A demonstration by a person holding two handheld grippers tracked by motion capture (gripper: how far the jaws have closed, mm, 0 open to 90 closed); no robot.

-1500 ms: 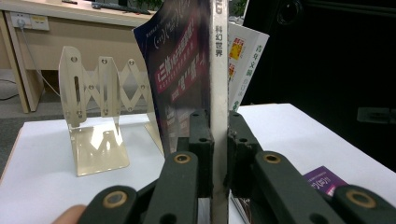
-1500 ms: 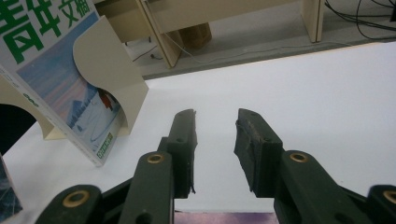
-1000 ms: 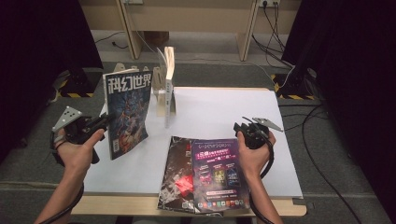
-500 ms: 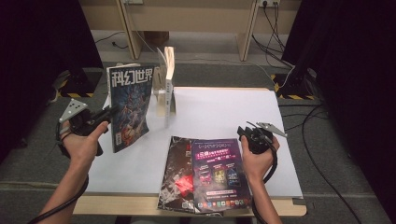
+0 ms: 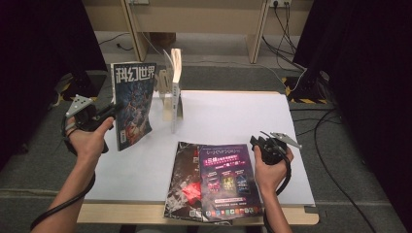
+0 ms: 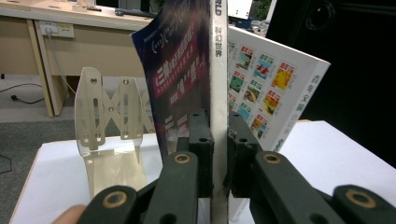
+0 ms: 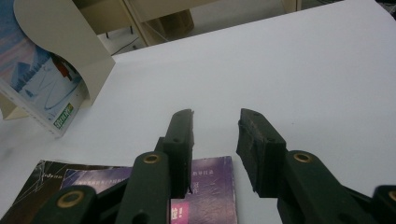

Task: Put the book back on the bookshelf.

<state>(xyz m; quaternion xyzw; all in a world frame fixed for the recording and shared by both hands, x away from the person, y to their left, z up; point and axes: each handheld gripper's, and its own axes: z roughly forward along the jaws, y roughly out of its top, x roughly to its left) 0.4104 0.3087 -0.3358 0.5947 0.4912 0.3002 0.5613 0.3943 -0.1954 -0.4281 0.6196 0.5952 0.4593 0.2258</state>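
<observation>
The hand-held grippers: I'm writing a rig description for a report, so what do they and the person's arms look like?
Each hand-held gripper, left and right, is black, with two flat jaws on linkage bars pinned by brass-coloured rivets. The right one's pads look worn and chipped. A grey three-cornered plate sits on top of each, and a black cable trails from each. The forearms are bare, no sleeves or gloves.

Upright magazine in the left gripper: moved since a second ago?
Yes. In the high view the upright magazine, clamped in the left gripper, has shifted toward the beige bookend rack; the gap between them is narrower.
</observation>
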